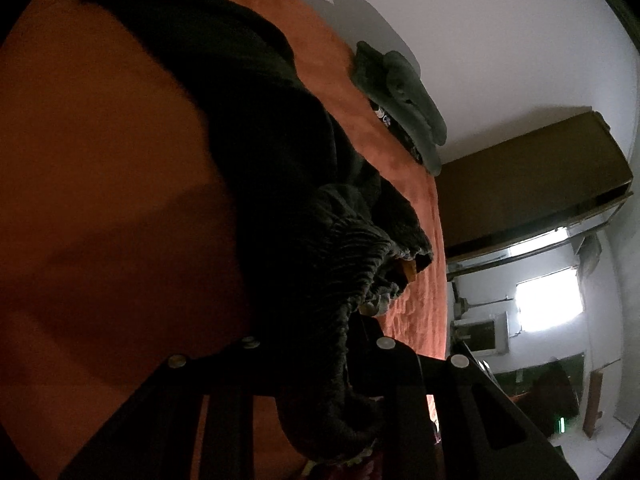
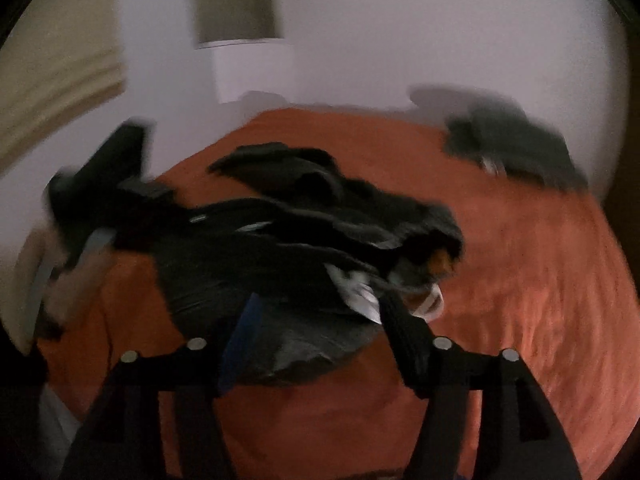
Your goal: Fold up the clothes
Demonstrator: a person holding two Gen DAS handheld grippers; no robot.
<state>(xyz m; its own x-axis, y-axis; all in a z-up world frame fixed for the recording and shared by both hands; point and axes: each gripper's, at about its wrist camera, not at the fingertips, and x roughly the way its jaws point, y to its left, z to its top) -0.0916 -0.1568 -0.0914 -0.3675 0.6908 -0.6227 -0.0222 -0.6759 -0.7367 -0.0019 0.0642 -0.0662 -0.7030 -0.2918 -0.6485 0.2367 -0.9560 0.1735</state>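
Two grippers are on one dark garment spread over my orange bed cover. My left gripper is tipped sideways, so the bed runs up the frame; its fingers are clamped on a ribbed hem, which bunches between them and trails down past their base. In the right wrist view that gripper shows at the far left, blurred, lifting one end of the garment, with a hand beneath it. My right gripper points down at the bed with its fingers apart, and the garment's near edge lies between the tips; I cannot tell whether they touch it. Beyond the fingers, near the wall, a grey folded pile sits on the cover. No containers are in either view.
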